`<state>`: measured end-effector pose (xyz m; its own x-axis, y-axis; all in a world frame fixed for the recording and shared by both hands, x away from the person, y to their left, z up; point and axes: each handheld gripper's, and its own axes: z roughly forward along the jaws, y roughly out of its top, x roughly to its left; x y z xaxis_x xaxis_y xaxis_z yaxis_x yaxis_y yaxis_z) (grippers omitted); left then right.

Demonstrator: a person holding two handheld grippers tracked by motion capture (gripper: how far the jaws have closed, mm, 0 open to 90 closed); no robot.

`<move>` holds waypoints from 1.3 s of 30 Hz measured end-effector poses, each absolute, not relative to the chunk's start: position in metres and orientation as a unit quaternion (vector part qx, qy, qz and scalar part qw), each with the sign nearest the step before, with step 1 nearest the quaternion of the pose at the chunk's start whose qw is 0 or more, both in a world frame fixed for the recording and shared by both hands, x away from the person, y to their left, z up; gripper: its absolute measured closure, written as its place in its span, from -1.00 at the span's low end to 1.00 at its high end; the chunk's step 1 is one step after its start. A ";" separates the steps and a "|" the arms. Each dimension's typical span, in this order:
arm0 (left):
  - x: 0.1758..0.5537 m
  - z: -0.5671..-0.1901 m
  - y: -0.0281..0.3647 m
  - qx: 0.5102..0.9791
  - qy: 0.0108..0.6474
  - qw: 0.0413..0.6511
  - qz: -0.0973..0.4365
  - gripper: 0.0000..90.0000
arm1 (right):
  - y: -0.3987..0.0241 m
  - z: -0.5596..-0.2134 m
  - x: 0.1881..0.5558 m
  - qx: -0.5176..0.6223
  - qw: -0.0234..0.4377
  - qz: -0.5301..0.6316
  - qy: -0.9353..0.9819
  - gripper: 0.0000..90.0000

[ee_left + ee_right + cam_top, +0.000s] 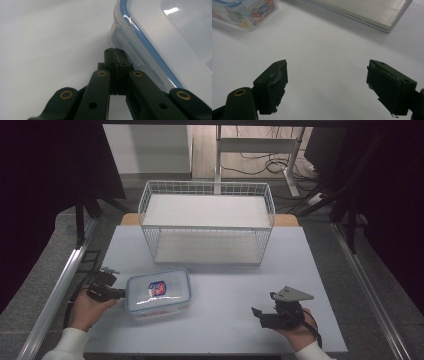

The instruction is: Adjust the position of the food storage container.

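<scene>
**Clear plastic box at the tip of the left gripper**

Clear plastic forms the box [158, 291], which has a blue seal line under its lid and a small colourful label on top. It lies flat on the table [220, 320], directly in front of the left gripper [119, 293]. In the left gripper view the two black jaws are pressed together with nothing between them, and their tip is just beside the side latch of the box [160, 47]; I cannot tell if it touches. The left hand [87, 310] holds this gripper.

Well apart from the box, the right gripper [257, 315] rests near the table edge in the right hand [297, 332]. Its jaws stand wide, with only bare table between them. In the right gripper view the box [244, 12] is far ahead at one side.

Beyond both grippers stands a white wire rack [207, 222] with two shelves. The table surface is pale, smooth and matte. Behind it are a grey floor [340, 245], a desk frame [260, 150] and cables [272, 167].
</scene>
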<state>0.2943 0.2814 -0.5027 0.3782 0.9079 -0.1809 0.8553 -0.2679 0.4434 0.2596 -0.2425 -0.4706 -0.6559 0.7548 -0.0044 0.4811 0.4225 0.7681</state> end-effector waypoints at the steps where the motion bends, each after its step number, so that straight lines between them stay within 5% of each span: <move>1: 0.295 -0.503 0.277 0.797 0.552 0.241 0.053 1.00 | -0.242 -0.471 0.259 0.375 0.178 0.385 0.824 -0.62; 39: 0.334 -0.503 0.150 0.837 0.472 0.277 0.007 1.00 | -0.242 -0.472 0.260 0.374 0.175 0.384 0.826 -0.62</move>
<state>0.3338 0.1500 -0.5029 0.5551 0.7934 -0.2499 0.7855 -0.4012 0.4711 0.2599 -0.2420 -0.4717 -0.6591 0.7520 -0.0014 0.4841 0.4257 0.7645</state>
